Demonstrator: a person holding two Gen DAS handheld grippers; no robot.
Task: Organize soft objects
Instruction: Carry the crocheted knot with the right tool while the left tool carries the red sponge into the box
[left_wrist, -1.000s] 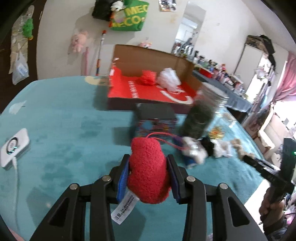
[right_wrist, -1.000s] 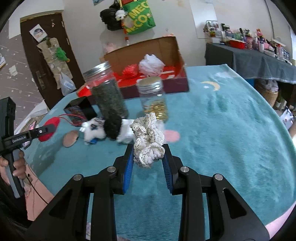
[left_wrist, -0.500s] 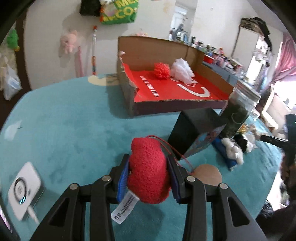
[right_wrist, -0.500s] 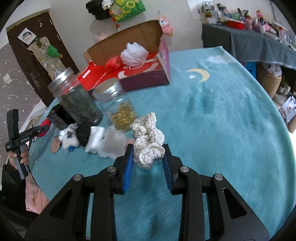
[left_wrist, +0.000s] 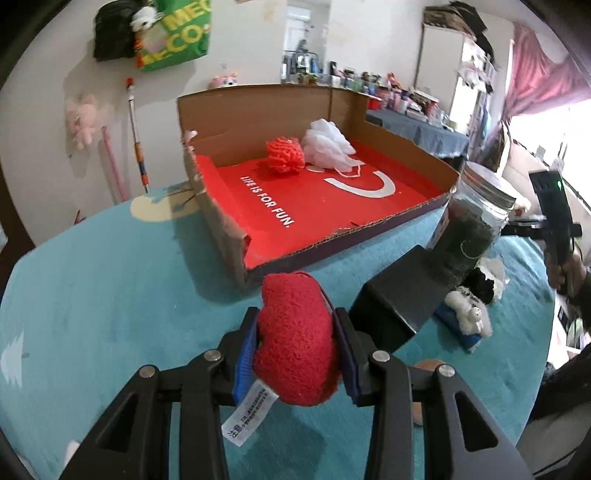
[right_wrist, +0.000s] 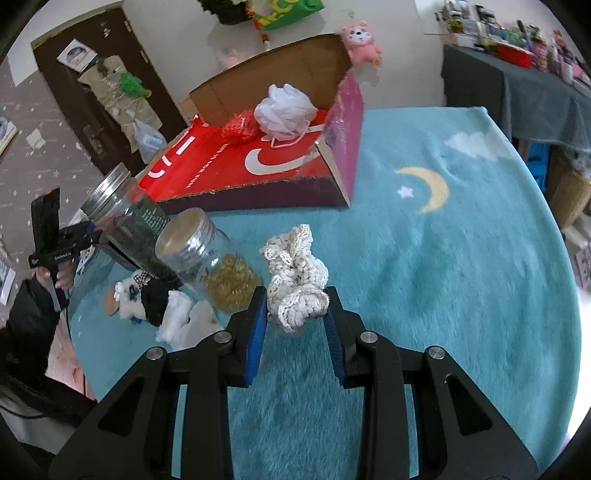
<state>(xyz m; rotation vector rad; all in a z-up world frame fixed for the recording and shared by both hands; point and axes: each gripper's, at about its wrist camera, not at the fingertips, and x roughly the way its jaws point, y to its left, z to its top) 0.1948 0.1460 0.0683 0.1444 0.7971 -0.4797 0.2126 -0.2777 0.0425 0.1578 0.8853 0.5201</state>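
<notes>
1 box (left_wrist: 258, 199) reads "LIFE IS FOR FUN."

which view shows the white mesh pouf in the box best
The left wrist view: the white mesh pouf sits unobstructed beside the red mesh ball at the back of the cardboard box, and its cord is traceable. The right wrist view also shows it, but smaller and near the frame's top.

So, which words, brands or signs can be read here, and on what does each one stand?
"LIFE IS FOR FUN." on the red floor of the box.
White swoosh sign, no words, on the same floor.
"MEC" over "ECO", cut off, on the green bag.
"注意" on the tag of the red plush; its small print is unreadable.
Left gripper label: blurred.
</notes>
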